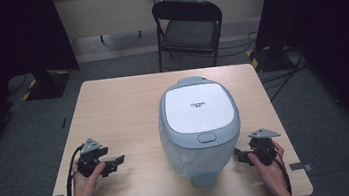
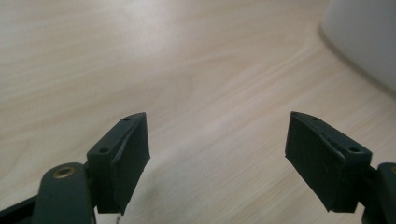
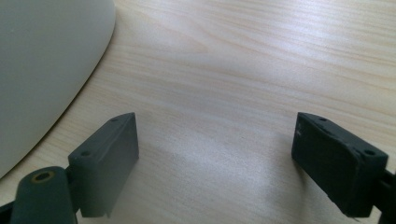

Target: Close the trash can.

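Both grippers, left (image 1: pixel 112 163) and right (image 1: pixel 242 156), flank the bin (image 1: pixel 199 125) (lid closed), fingers spread

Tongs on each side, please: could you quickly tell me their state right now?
Left tongs: open, holding nothing, over bare table.
Right tongs: open, holding nothing, beside the bin.

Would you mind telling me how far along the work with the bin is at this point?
Nothing looks done yet: the bin stands mid-table with its lid shut. Nothing is in hand either; the left gripper and right gripper sit open on either side of it, jaws wide over bare table, touching nothing. All the handling of the bin seems to remain.
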A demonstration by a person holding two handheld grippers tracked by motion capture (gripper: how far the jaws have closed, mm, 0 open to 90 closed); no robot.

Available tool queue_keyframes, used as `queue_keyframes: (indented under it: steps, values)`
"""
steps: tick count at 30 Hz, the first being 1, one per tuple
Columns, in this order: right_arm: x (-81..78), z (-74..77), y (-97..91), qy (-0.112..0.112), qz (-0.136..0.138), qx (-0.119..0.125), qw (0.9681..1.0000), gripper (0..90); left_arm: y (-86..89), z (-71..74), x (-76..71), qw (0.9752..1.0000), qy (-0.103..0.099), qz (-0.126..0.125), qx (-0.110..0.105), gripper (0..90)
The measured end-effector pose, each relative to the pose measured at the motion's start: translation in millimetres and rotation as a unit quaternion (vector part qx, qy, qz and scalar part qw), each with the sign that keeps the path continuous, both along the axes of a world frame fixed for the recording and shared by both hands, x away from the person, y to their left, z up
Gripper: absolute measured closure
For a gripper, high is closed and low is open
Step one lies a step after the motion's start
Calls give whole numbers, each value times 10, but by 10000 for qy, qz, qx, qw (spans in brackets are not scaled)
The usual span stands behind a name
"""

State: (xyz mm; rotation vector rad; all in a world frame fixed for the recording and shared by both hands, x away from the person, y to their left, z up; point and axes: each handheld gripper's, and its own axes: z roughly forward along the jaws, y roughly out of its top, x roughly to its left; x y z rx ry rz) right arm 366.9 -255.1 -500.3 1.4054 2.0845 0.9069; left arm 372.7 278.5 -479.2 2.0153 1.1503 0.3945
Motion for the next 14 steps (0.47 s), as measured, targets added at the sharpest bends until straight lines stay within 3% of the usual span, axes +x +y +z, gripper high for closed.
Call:
queue_keyframes:
  steps: [2, 7, 9, 14]
  values:
    - [0, 0, 0, 2, -3, 3, 10000, 134, 4, -51, 18, 9996, 26, -13, 292, 224]
    - [0, 0, 0, 2, 0, 3, 10000, 135, -15, -146, 31, 9981, 94, -97, 605, 212]
    - [0, 0, 0, 2, -2, 4, 10000, 135, -8, -185, 11, 9981, -63, -65, 602, 176]
    - [0, 0, 0, 1, -2, 2, 10000, 134, 16, -219, 36, 9985, -158, -78, 513, 138]
